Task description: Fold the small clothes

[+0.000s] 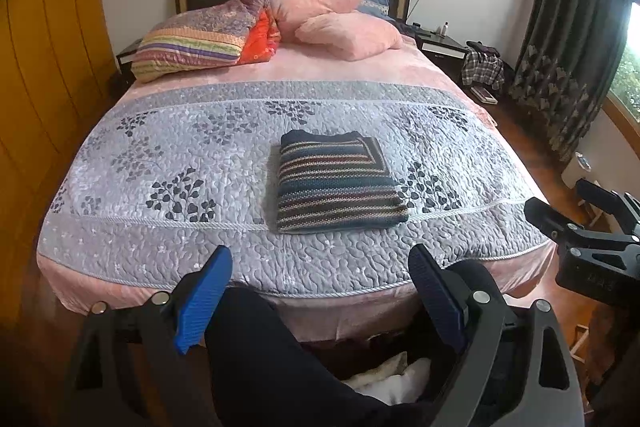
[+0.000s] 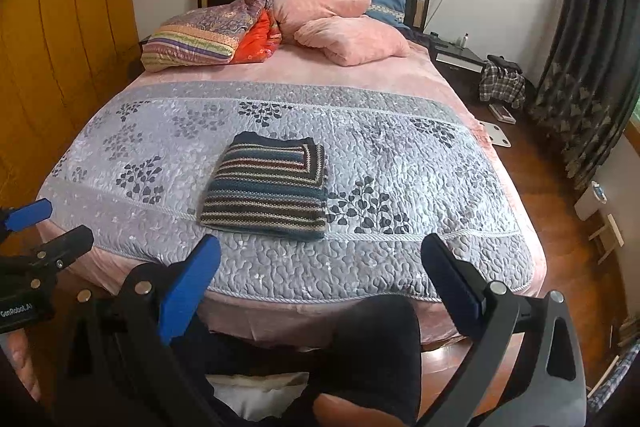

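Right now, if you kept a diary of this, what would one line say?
striped knit folded, lying on grey quilt | left gripper open, empty, off the bed | right gripper open, empty | nothing held

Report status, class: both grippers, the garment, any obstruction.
Left gripper open, empty. Right gripper open, empty. Striped sweater folded on quilt. Nothing in the way.

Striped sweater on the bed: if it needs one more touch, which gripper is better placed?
Neither clearly. The striped sweater lies folded on the quilt, and the left gripper and right gripper are open, empty and back past the bed's foot. It sits slightly nearer the left.
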### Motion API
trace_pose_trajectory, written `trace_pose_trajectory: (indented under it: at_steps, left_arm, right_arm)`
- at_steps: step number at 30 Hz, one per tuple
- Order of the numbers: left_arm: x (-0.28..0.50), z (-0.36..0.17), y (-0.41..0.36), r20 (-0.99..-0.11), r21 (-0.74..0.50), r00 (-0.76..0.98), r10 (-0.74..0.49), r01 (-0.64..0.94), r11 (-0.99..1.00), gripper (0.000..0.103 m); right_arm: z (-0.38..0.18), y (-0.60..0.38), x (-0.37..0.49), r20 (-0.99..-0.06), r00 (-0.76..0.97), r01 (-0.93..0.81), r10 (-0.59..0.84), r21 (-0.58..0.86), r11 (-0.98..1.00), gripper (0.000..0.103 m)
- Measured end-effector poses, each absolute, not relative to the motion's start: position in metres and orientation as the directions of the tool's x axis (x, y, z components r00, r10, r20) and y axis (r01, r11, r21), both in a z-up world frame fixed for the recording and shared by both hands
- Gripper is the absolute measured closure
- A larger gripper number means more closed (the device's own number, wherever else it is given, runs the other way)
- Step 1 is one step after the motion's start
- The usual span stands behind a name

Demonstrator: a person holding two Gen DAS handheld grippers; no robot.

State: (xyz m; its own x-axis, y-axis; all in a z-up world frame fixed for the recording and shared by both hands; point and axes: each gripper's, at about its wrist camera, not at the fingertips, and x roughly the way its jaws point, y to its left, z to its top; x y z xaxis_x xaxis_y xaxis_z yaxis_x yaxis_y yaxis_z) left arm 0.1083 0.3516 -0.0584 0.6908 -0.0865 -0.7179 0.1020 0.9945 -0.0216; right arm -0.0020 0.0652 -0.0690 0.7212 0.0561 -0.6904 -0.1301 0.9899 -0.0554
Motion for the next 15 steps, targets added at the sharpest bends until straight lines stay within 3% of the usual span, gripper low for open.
trace_pose_trajectory:
  at_steps: [15]
  left_arm:
    - [0.112, -0.0526, 0.3574, -0.711, -0.002, 0.701, -0.056, 0.078, 0.997, 0.013]
  right_arm:
    - [-0.069, 0.0717, 0.006, -0.691, 0.718, -0.156, 0.077, -0.052, 0.986, 0.003]
